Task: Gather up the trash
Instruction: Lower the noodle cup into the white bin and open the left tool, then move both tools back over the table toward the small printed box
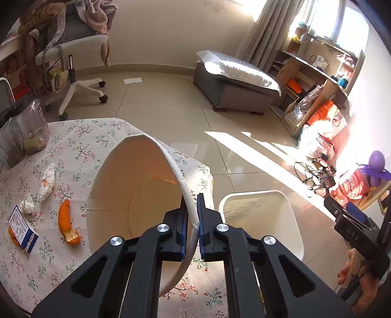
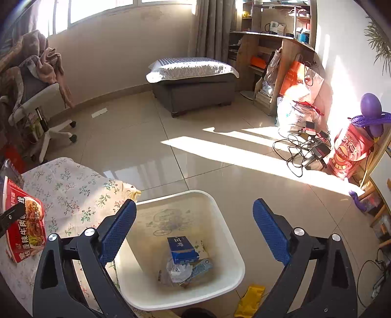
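Bin (image 2: pixel 227 244) trash seen R cam only

Strong daylight poured in from the windows (image 2: pixel 97 9), washing the panes out to white glare. It laid a hard bright band across the tiled floor (image 2: pixel 220 151) and overexposed the clutter by the right wall (image 2: pixel 325 80). Both views stayed sharp in the middle, while the fisheye lens bowed straight lines and darkened the corners to black.
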The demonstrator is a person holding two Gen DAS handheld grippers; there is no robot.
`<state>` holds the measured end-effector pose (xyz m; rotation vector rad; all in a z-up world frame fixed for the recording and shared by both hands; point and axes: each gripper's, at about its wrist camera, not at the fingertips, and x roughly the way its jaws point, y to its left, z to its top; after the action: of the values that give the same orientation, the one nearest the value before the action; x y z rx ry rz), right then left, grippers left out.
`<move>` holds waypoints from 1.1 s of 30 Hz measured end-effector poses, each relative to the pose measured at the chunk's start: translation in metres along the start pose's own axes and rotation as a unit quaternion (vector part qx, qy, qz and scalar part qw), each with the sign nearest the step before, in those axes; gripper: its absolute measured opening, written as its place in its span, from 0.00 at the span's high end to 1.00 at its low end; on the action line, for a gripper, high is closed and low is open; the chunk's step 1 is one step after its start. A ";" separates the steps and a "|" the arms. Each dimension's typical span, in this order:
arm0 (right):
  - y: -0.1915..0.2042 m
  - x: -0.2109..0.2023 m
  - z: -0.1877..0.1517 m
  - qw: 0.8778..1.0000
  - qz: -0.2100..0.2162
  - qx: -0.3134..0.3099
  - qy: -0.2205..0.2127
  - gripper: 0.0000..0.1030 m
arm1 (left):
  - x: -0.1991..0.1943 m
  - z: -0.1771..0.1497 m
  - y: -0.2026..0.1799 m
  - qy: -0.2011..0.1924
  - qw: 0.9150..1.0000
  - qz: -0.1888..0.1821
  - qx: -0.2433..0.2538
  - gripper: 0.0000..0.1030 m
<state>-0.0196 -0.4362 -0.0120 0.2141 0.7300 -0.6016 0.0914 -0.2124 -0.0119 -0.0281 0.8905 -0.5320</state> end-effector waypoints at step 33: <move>0.017 -0.005 0.002 1.000 -0.003 -0.013 -0.019 0.07 | 0.005 -0.001 -0.037 -0.004 0.994 0.102 0.041 0.16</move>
<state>-0.0116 -0.4204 -0.0076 0.1749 0.7015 -0.6007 0.0775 -0.2467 -0.0075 0.1346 0.8510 -0.3770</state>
